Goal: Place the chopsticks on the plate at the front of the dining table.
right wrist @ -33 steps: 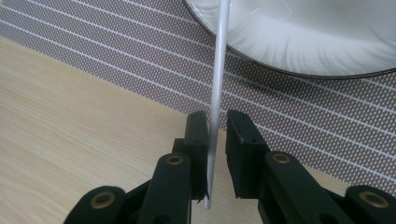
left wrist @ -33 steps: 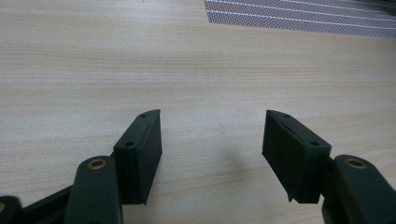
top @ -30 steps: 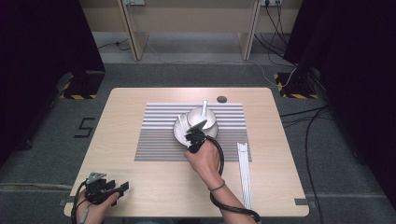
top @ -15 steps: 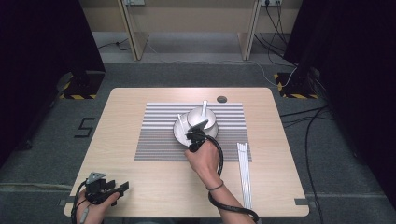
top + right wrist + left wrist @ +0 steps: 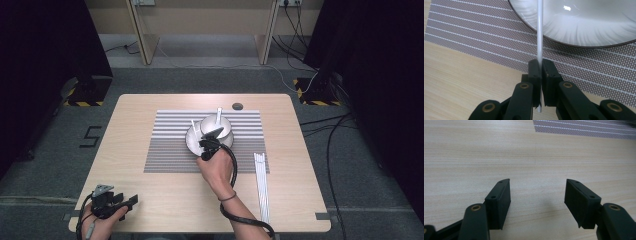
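- High view: the right gripper (image 5: 209, 143) pinches a thin white stick (image 5: 539, 35) over the bowl (image 5: 227, 131) on the striped mat (image 5: 165, 150).
- More white sticks (image 5: 261, 185) lie near the table (image 5: 150, 200) edge.
- Left gripper (image 5: 537, 195) fingers are wide apart, holding nothing.
- Bowl's inside is hard to see.

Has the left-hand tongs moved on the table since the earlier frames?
No. The left tongs sit at the same spot by the table's near-left corner, equally far from the striped mat.

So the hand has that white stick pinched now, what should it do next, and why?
Probably lift the white stick a little and carry it clear of the bowl. The right tool is already shut on the stick's near end, while the rest leans over the bowl's rim. The left tool rests open on the table.
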{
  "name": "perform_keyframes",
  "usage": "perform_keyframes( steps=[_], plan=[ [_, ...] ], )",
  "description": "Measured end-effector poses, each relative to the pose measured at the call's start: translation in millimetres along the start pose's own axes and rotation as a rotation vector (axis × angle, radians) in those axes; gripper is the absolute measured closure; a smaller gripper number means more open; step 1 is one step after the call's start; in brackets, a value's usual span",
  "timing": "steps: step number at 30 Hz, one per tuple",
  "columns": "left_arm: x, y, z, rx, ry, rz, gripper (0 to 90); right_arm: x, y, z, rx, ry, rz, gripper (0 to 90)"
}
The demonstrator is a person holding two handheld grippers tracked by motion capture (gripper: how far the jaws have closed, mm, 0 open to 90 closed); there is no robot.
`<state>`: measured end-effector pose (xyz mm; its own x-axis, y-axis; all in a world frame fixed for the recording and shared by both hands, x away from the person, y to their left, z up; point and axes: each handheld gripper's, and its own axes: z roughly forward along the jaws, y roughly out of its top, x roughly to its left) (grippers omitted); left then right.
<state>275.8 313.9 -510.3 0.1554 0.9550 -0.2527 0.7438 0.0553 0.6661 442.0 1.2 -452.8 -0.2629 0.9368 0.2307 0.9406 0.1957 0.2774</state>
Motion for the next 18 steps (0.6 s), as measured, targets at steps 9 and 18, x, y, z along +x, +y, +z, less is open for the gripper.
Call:
perform_keyframes(
  steps=[9, 18],
  plan=[
    [0.0, -0.1, 0.0, 0.000, 0.000, 0.001, 37.6, -0.3, -3.3, -6.2, -0.042, 0.035, -0.022, 79.0],
    [-1.0, -0.2, 0.2, -0.001, 0.001, 0.001, 37.6, -15.8, -1.4, -18.7, -0.031, -0.008, -0.008, 83.6]
  ],
)
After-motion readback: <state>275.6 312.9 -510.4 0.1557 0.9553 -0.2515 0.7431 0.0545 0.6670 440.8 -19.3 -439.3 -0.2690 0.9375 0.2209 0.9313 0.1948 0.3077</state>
